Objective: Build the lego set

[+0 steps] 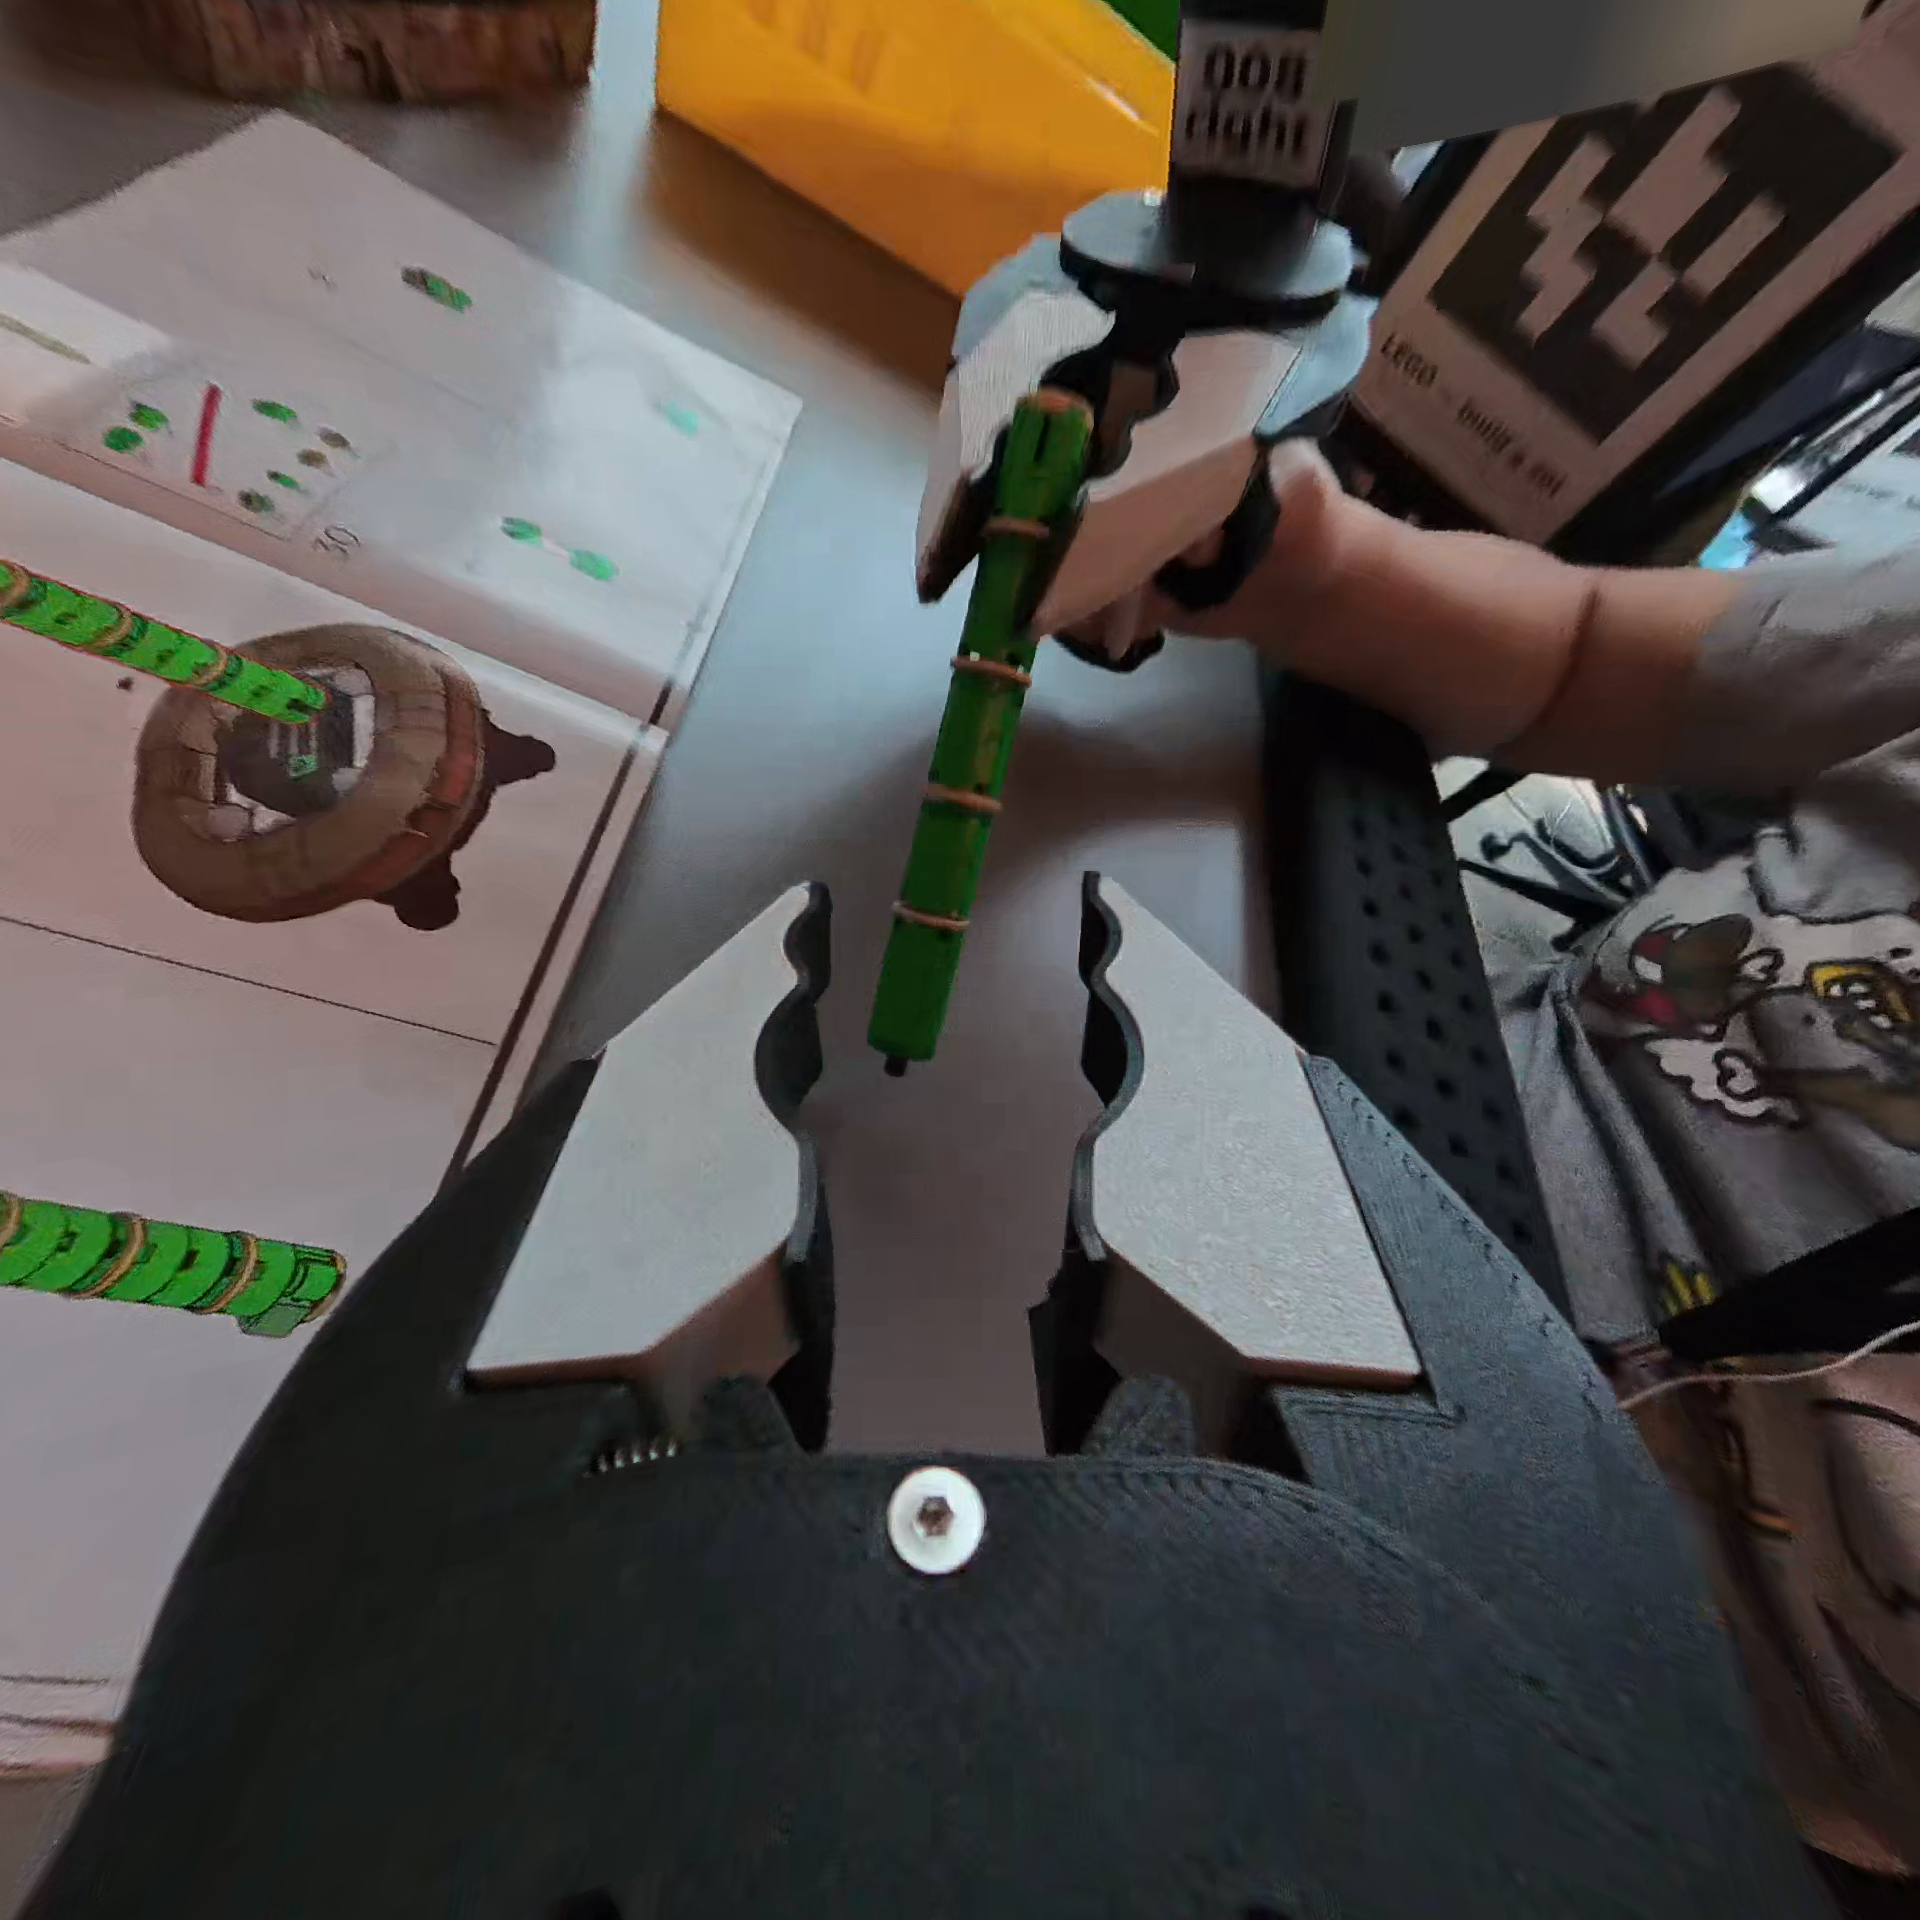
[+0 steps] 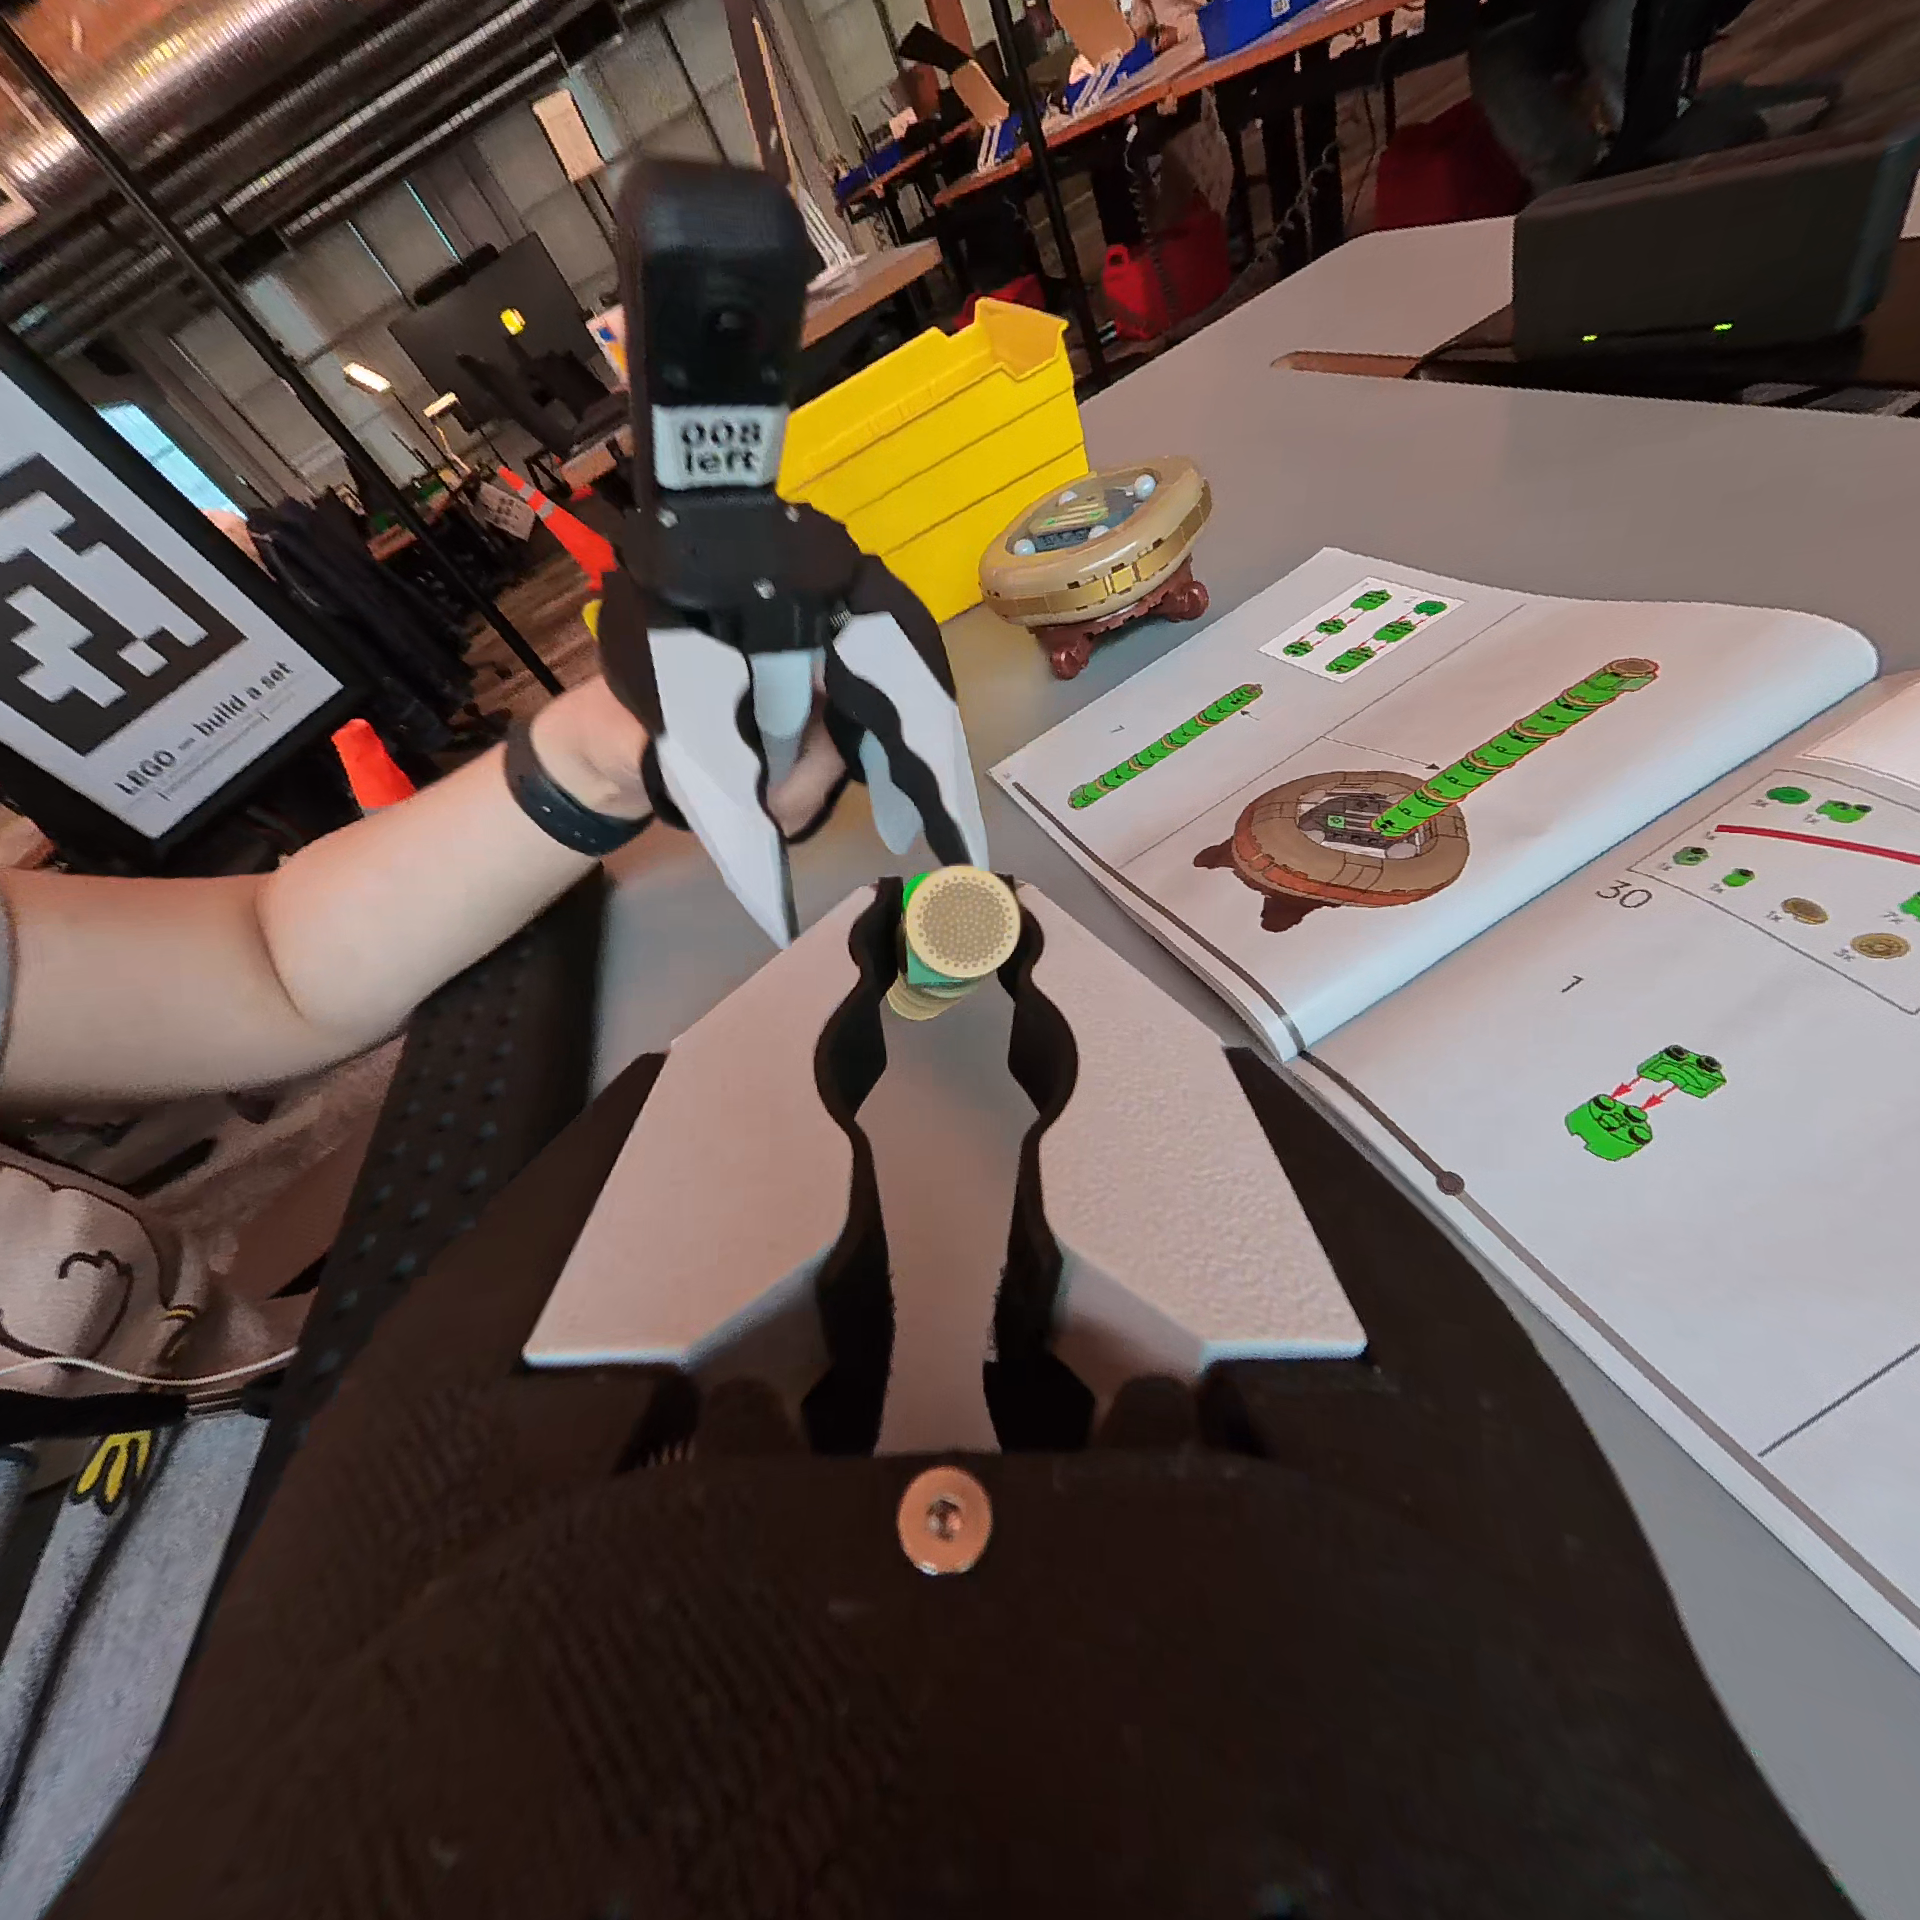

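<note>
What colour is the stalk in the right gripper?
Green stalk with thin tan rings, clearest in the left wrist view.

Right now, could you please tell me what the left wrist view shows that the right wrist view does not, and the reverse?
Only the left wrist view shows the green stalk along its whole length, hanging from the right tongs.

Only the right wrist view shows the round tan pot base on its brown feet, beside the yellow bin, and the stalk's tan end cap.

Both show the open instruction booklet, the grey table, and the left tongs open and empty.
</note>
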